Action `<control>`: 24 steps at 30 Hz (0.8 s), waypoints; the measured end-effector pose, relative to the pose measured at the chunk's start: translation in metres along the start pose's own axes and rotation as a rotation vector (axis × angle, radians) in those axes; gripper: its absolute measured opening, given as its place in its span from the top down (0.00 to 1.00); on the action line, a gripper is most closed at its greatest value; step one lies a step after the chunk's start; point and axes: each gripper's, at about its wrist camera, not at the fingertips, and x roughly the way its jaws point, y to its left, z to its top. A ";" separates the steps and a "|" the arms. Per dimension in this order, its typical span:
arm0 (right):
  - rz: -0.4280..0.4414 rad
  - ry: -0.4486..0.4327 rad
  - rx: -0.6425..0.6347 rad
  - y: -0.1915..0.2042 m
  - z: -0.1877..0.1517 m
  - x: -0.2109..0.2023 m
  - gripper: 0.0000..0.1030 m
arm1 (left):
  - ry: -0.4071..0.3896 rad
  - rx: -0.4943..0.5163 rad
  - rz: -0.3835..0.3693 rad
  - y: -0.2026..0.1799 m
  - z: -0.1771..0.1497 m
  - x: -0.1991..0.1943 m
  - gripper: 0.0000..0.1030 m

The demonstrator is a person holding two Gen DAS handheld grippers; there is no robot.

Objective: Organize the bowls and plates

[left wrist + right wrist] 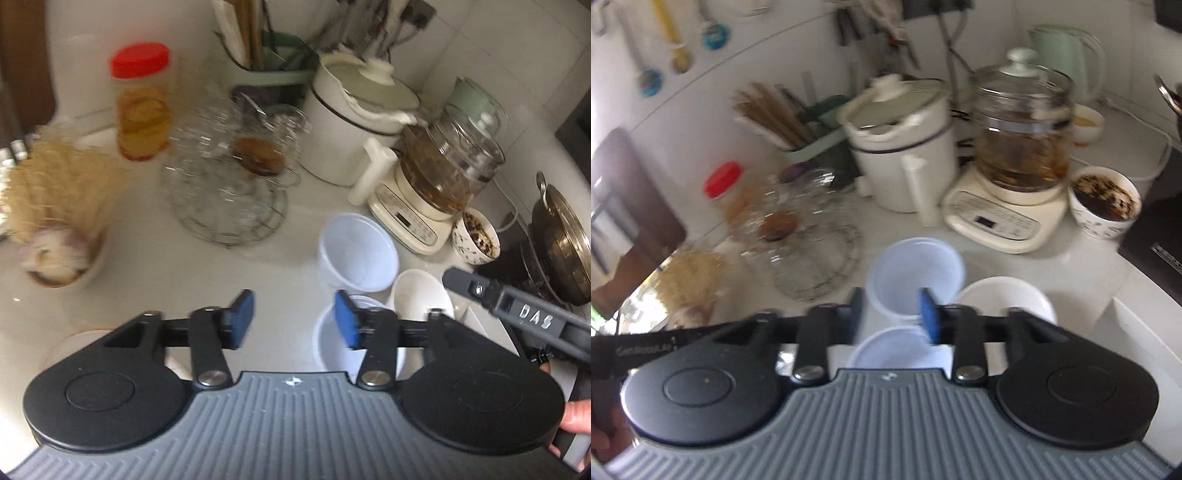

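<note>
Two translucent plastic bowls (916, 275) (899, 347) and a white ceramic bowl (1006, 297) are seen clustered on the white counter (155, 280), just in front of the glass kettle (1021, 144) on its cream base. Both the left gripper (293, 319) and the right gripper (894, 314) are held above them with jaws parted; nothing is gripped. A red-capped jar (142, 101) is seen farther back.

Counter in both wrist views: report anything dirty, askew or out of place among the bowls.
One thing stands out: the patterned bowl beside the glass kettle's base is smeared inside with dark residue, unlike the clean translucent tub and white bowl nearby. Nothing looks spilled or tipped, though blur hides fine detail.
</note>
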 end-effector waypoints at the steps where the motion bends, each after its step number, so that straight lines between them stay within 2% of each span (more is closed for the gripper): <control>1: -0.001 0.007 0.016 -0.008 0.003 0.004 0.45 | 0.010 0.001 -0.005 -0.005 0.002 0.009 0.41; 4: -0.010 0.045 0.024 -0.029 0.013 0.020 0.43 | 0.032 -0.024 -0.020 -0.015 0.008 0.033 0.41; 8: 0.004 0.066 0.049 -0.052 0.023 0.041 0.29 | 0.031 -0.038 0.005 -0.024 0.019 0.061 0.41; 16: 0.114 0.143 0.076 -0.080 0.037 0.099 0.31 | 0.070 -0.087 -0.014 -0.029 0.037 0.113 0.41; 20: 0.138 0.188 0.076 -0.081 0.036 0.122 0.44 | 0.108 -0.085 -0.024 -0.032 0.043 0.137 0.43; 24: 0.136 0.215 0.057 -0.078 0.033 0.136 0.57 | 0.148 -0.089 -0.028 -0.033 0.047 0.156 0.52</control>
